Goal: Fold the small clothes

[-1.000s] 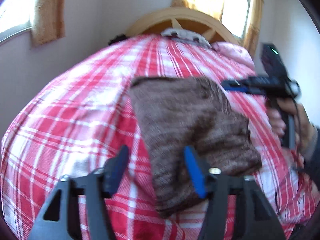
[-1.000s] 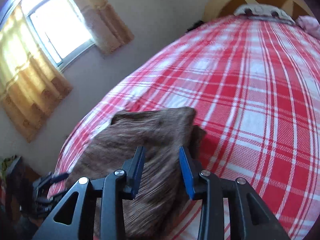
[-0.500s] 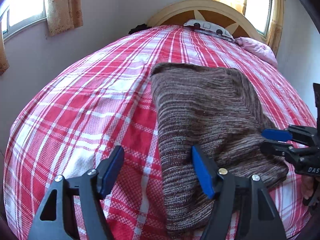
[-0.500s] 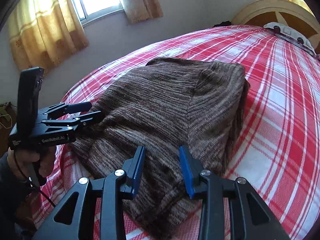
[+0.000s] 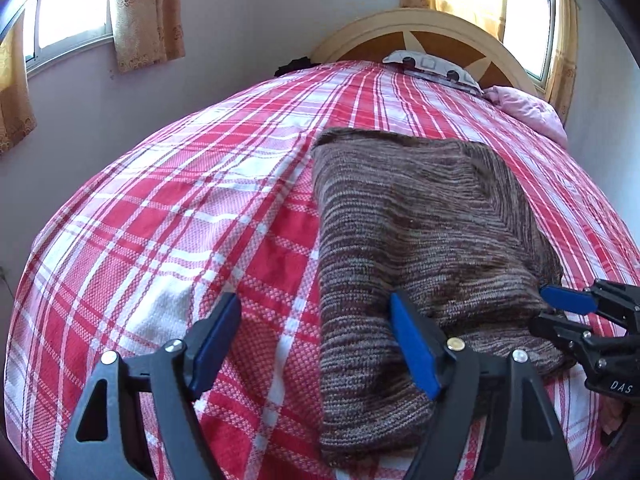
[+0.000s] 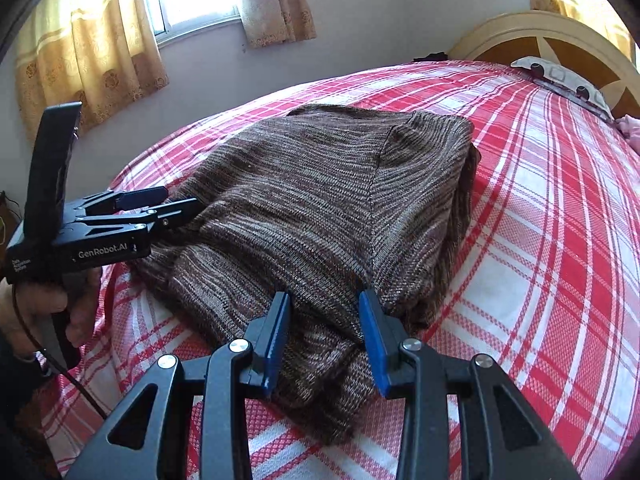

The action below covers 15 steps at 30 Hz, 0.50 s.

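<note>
While the left gripper (image 5: 316,340) hangs over the near-left edge of the brown striped knit sweater (image 5: 420,248), its jaws are opening, wide apart; one blue pad sits over the knit edge, the other over bare red plaid bedspread (image 5: 160,220) to its left. Nothing pinched there, so it reads as released.

Sweater lies folded in a thick bundle on the bedspread, just ahead of both grippers and running away from them toward the wooden headboard (image 5: 432,36). Seen from the right wrist, the left gripper (image 6: 182,204) comes in from the left side with its tips at the sweater's left edge, a person's hand (image 6: 48,300) on its handle.

Right gripper (image 6: 324,336) is low over the near-right corner of the bundle, jaws partly apart. Knit fabric shows in the gap between the pads, but whether they actually press on it I cannot tell. Could be a loose pinch, could be hovering.

Step in hand, as I judge it: a fold looks just laid down and the left side is letting go. Bundle looks mostly folded, with the near end lumpy and hanging over in loose layers.

Next move likely calls for re-gripping that near edge on both sides, lifting evenly and carrying it forward over the far half, or pressing it flat. Thick knit, so layers may slip apart.
</note>
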Motion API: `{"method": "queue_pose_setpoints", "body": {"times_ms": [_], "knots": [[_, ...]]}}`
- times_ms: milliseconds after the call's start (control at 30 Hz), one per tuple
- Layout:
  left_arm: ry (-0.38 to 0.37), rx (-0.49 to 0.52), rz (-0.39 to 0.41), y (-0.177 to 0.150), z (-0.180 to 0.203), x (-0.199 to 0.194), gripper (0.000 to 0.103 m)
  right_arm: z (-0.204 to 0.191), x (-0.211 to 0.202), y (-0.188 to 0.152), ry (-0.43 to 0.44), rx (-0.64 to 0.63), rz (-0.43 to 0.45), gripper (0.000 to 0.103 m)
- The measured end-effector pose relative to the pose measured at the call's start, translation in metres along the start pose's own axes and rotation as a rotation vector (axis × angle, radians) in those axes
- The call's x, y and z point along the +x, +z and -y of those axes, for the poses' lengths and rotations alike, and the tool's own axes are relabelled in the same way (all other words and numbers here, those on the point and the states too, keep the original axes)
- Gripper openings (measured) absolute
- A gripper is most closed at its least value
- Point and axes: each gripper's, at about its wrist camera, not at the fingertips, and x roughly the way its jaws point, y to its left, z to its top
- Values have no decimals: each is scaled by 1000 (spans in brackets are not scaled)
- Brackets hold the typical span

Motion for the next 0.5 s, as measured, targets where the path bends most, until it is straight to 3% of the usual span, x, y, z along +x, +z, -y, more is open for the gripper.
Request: {"method": "queue_pose_setpoints", "body": {"times_ms": [233, 500], "knots": [[2, 25, -23, -11, 5, -6, 95, -4, -5, -8, -37, 1, 2, 38], [16, 81, -21, -19, 19, -32, 96, -3, -24, -19, -51, 62, -42, 42]]}}
